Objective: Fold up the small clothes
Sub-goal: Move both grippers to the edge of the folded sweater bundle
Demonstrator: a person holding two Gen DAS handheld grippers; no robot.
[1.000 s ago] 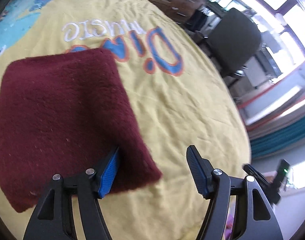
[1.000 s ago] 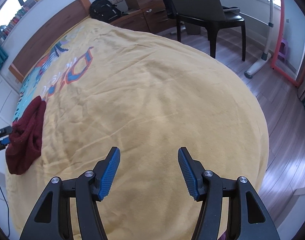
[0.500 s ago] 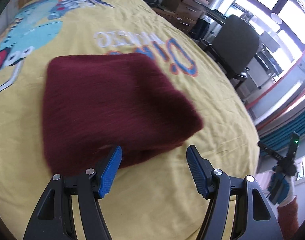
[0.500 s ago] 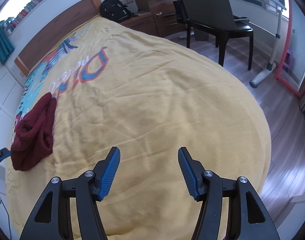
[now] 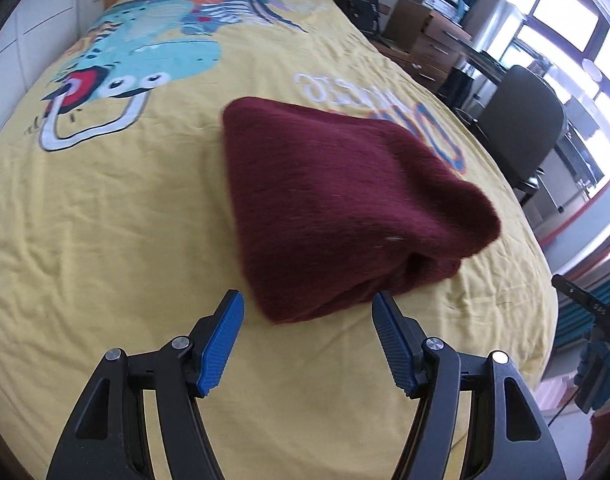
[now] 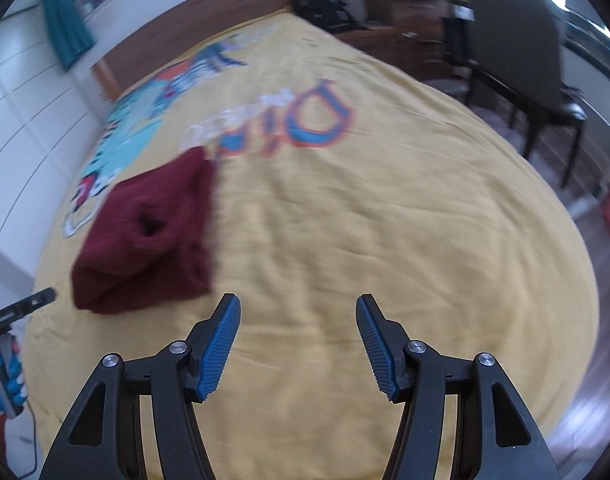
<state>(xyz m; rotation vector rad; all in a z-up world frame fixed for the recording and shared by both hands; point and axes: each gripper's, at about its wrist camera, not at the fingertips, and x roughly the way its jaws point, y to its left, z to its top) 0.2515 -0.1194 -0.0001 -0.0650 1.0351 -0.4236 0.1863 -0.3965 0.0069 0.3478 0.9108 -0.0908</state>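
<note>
Left wrist view: yellow bedspread [image 5: 105,220] w/ maroon garment [image 5: 337,208] lying folded mid-bed. Left gripper [image 5: 307,344] spread wide, empty, just short of its near edge; right gripper [image 6: 297,344] likewise, off to the side. Fold looks bulky, so press flat, square edges.

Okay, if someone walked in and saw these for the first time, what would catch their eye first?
Probably the dark red folded garment, lying alone on the bright yellow bedspread just ahead of the open left gripper. Next, the big cartoon print and lettering toward the headboard. The right gripper is open too, over bare bedspread, with the garment off to its left.
</note>
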